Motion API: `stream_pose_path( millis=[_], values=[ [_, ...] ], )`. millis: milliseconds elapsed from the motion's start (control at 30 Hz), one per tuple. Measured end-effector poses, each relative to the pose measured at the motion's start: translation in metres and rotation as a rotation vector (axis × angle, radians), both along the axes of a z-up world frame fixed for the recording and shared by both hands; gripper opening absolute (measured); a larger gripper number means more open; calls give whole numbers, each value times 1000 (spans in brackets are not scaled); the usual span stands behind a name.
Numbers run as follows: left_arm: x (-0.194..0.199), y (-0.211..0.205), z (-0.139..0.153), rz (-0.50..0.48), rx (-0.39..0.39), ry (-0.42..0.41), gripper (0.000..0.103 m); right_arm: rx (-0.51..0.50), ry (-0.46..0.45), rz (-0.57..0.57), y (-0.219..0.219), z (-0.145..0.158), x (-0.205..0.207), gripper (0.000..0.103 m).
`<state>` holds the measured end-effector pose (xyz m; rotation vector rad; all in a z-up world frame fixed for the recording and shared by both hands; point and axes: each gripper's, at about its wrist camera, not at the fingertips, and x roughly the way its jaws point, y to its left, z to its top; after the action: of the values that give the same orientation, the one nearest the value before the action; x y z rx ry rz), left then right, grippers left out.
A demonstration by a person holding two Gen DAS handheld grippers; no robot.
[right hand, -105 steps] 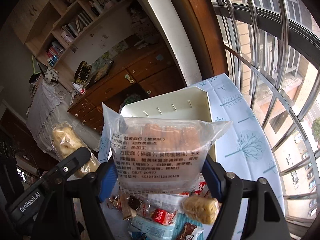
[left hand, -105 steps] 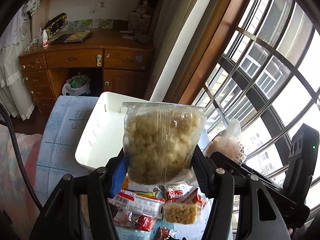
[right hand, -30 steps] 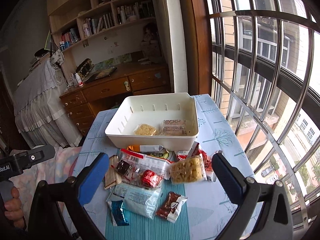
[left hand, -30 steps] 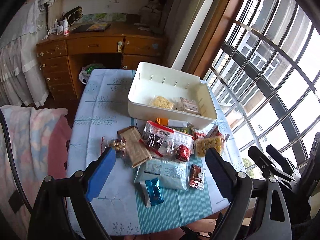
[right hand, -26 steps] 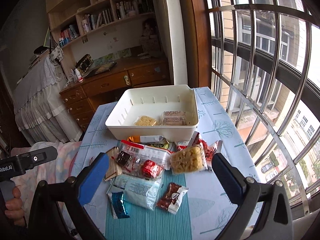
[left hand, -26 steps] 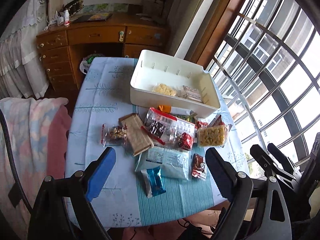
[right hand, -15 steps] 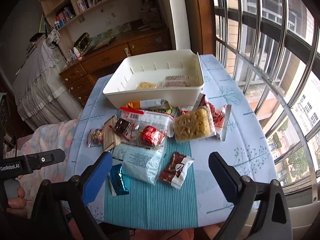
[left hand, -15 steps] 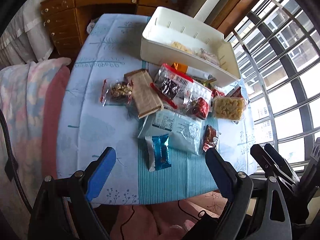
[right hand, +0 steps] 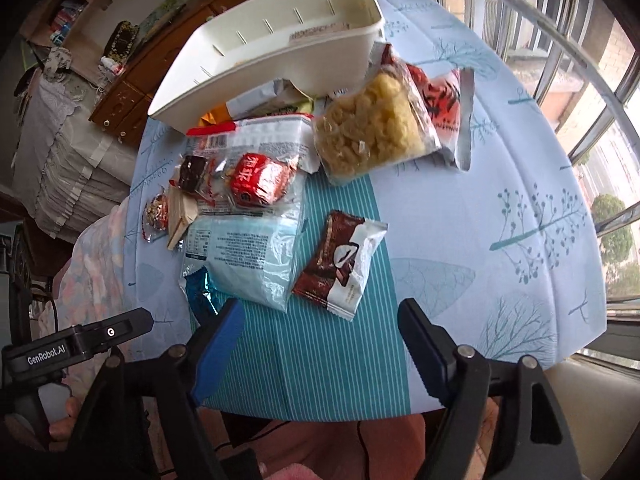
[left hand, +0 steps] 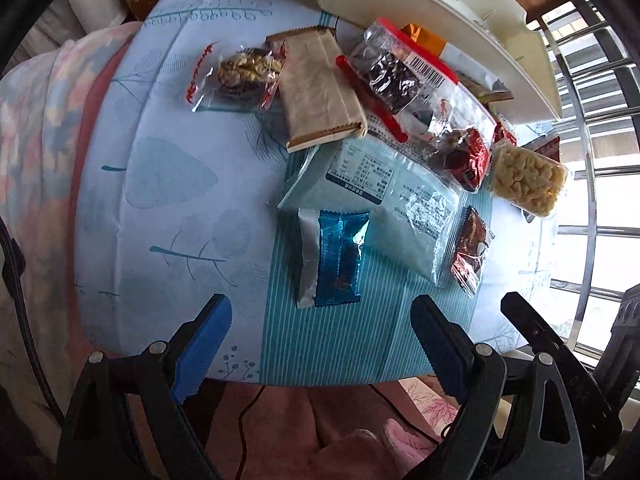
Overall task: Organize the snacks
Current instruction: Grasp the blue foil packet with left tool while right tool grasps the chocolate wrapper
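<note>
table (left hand: 168, 208) under pale blue leaf-print cloth | white bin (right hand: 280, 52) at far edge | snack packets heaped just before it | pale blue packet (left hand: 384, 204) mid-table | blue foil packet (left hand: 340, 256) and brown chocolate packet (right hand: 344, 264) nearest | left gripper (left hand: 320, 344) spread wide, empty | right gripper (right hand: 320, 340) jaws just been closing, nothing between them

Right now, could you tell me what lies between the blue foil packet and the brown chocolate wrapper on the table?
In the left wrist view, the pale blue plastic bag lies between the blue foil packet and brown chocolate wrapper.
</note>
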<state>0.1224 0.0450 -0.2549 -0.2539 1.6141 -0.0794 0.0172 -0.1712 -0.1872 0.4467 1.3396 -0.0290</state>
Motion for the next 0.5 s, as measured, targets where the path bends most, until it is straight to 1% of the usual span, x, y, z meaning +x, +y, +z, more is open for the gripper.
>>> stream_pose_path(
  millis=[67, 200, 367, 500],
  values=[
    [2, -2, -10, 15, 8, 31, 90, 31, 54, -16, -6, -13, 3, 74],
    [8, -7, -29, 40, 38, 91, 90, 90, 132, -39, -16, -34, 9, 69],
    [13, -10, -54, 70, 65, 170, 88, 156, 206, -59, -23, -55, 21, 64],
    [16, -10, -70, 91, 85, 224, 87, 171, 248, -61, -27, -67, 32, 60]
  ],
)
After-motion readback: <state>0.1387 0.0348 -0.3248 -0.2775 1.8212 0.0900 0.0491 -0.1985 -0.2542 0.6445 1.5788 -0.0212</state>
